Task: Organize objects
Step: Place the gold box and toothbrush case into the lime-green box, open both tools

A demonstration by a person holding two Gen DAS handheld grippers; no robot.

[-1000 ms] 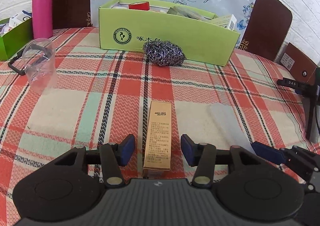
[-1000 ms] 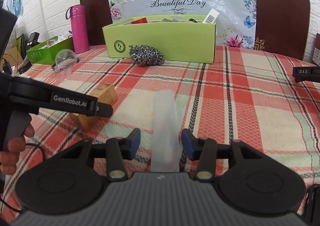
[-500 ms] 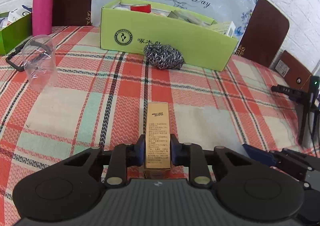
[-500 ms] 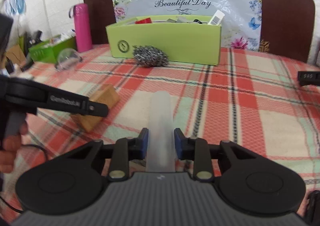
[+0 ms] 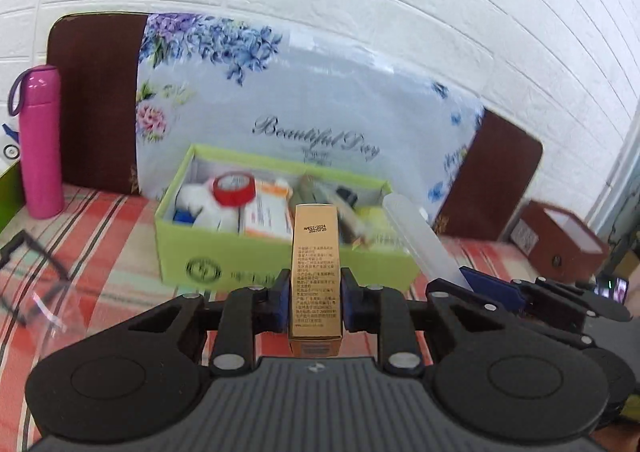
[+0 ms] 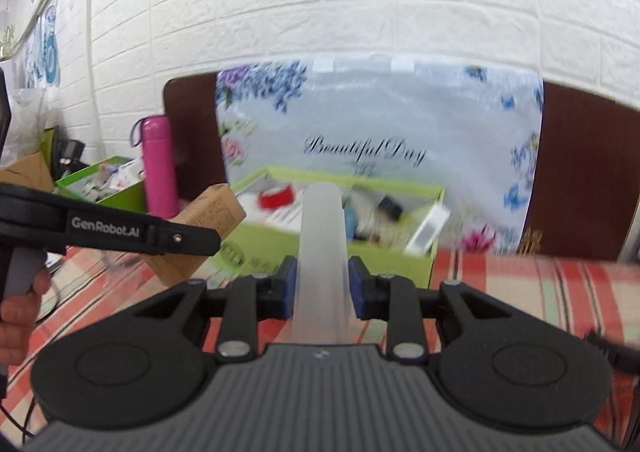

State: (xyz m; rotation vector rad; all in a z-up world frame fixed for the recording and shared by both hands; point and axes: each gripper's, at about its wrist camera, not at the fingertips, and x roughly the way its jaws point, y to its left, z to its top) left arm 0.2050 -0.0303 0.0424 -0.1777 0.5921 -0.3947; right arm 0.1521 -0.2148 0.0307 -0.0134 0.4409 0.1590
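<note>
Between the blue pads of the left gripper [image 5: 315, 302] sits a gold carton [image 5: 315, 272], clamped near its rear end and sticking out forward, clear of the tablecloth [image 5: 100, 252]. The right gripper [image 6: 322, 294] grips a frosted tube [image 6: 322, 252] the same way, pads pressed on both sides, the tube pointing ahead. Both loads aim toward the green box [image 5: 280, 252], which stands open on the table ahead and below, already holding a red tape roll [image 5: 233, 189], packets and other small items. The left view also shows the tube [image 5: 420, 240] slanting in from the right, close beside the carton.

The step in hand appears to be the carry: both items are lifted and headed for the box. Next, each gripper likely needs to come over the box's open top, dip its load inside where there is room, and only then let go. With the two grippers so near each other, they may bump, so going in one at a time looks wiser. A pink flask [image 5: 40, 143] stands well off to the left.
</note>
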